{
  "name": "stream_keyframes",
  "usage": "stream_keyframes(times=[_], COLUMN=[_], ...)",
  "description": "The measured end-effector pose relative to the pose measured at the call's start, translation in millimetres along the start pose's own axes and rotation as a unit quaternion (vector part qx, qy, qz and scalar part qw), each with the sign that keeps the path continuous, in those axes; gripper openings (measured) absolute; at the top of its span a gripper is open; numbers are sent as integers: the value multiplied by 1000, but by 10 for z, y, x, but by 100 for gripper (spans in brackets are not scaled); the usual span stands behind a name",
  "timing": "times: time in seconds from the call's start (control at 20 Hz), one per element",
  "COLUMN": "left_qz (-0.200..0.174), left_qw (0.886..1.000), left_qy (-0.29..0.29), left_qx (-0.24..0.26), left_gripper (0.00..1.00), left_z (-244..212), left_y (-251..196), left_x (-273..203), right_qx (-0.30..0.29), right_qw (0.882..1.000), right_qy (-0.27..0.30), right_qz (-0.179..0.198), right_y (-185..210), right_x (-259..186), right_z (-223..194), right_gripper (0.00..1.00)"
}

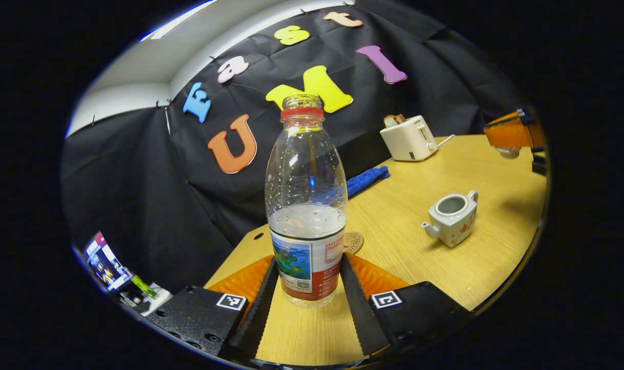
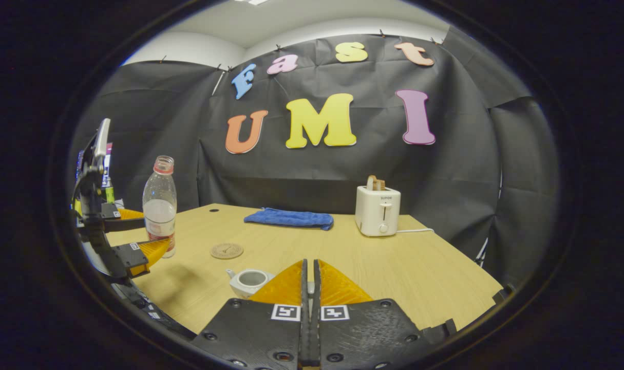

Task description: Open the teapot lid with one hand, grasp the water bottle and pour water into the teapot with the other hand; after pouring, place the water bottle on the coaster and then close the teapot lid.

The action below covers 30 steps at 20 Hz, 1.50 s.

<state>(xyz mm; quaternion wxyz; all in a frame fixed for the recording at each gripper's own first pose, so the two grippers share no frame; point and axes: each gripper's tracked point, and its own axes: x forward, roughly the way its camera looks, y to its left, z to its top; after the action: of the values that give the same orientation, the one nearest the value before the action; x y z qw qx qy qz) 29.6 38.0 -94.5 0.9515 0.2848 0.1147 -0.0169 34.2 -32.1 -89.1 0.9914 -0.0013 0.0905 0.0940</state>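
Half-full, the bottle [image 1: 305, 205] stands by the table's [image 1: 476, 277] left edge: light, thin-walled, slippery, best taken at its label. Left tongs [image 1: 309, 261] flank it, pressure unclear. Right tongs [image 2: 310, 264] pinch the teapot's [image 1: 453, 218] lid [image 1: 508, 152].

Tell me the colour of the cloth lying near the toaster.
Blue; the cloth shows best in the right gripper view.

Setting: a staged recording booth, not a real kitchen. Black cloth walls [image 2: 152, 128] are pinned up beyond the fingers; household props, a toaster [image 2: 377, 210] and folded blue towel [image 2: 289, 218], occupy one wooden table [image 2: 419, 277].
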Motion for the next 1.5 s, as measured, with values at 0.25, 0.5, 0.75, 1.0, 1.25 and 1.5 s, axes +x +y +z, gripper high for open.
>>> stream_keyframes(times=[0.25, 0.5, 0.75, 1.0, 1.25, 1.5], left_qz=[24, 28, 20, 12, 8, 7], left_qw=[982, 939, 904, 877, 862, 845], left_qy=[2, 6, 5, 5, 10, 15], left_qx=[186, 343, 427, 480, 507, 535], left_gripper=[73, 72, 72, 73, 73, 72], left_z=[68, 36, 128, 178, 174, 188], left_y=[82, 51, -30, -87, -107, -103], left_x=[90, 66, 244, 309, 276, 330], right_qx=[9, 21, 23, 28, 32, 32], right_qw=[1000, 1000, 1000, 999, 999, 999], right_qy=[4, 5, 7, 12, 13, 13], right_qz=[-2, -5, -13, -11, -12, -13], right_y=[-179, -314, -453, -467, -529, -564], right_x=[-66, -98, -156, -163, -177, -192], right_z=[-60, -112, -154, -215, -250, -251], right_gripper=[0, 0, 0, 0, 0, 0])
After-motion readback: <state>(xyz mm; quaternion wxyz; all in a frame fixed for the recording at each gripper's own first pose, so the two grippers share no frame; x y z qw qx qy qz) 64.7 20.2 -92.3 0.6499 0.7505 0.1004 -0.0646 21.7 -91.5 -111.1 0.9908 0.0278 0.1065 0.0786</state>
